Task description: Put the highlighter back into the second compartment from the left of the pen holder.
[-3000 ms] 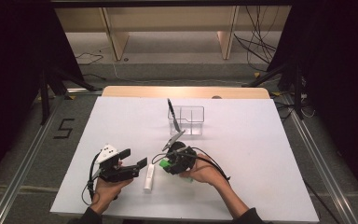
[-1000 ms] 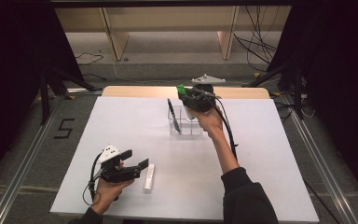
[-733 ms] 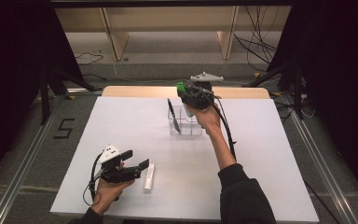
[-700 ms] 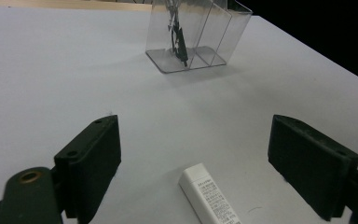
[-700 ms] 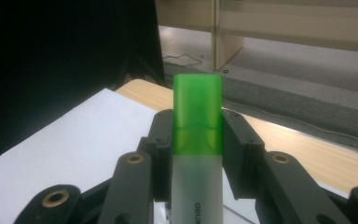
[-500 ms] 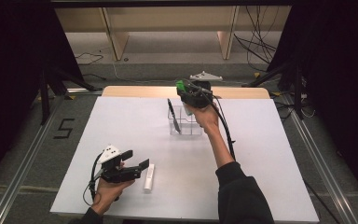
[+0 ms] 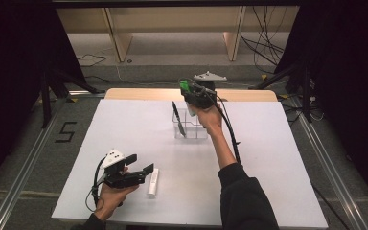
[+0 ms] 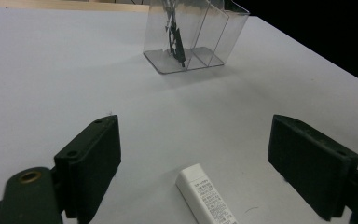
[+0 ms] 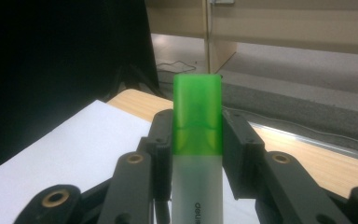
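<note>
Step in hand, as judged: stowing desk items in the clear organizer (image 7: 190,125) near the table's (image 7: 278,158) far edge, mid-width; a black pen (image 7: 178,118) already stands in its left compartment

Right gripper (image 7: 195,94): held above the organizer, clamped on a green-capped highlighter (image 9: 197,154), pads pressing both sides, cap pointing away from the hand. Next move calls for tipping it upright over a free compartment, lowering, then releasing

Left gripper (image 8: 209,158): near the table's front-left corner, jaws spread wide and empty, straddling without touching a white eraser (image 8: 206,194) lying flat on the table
</note>
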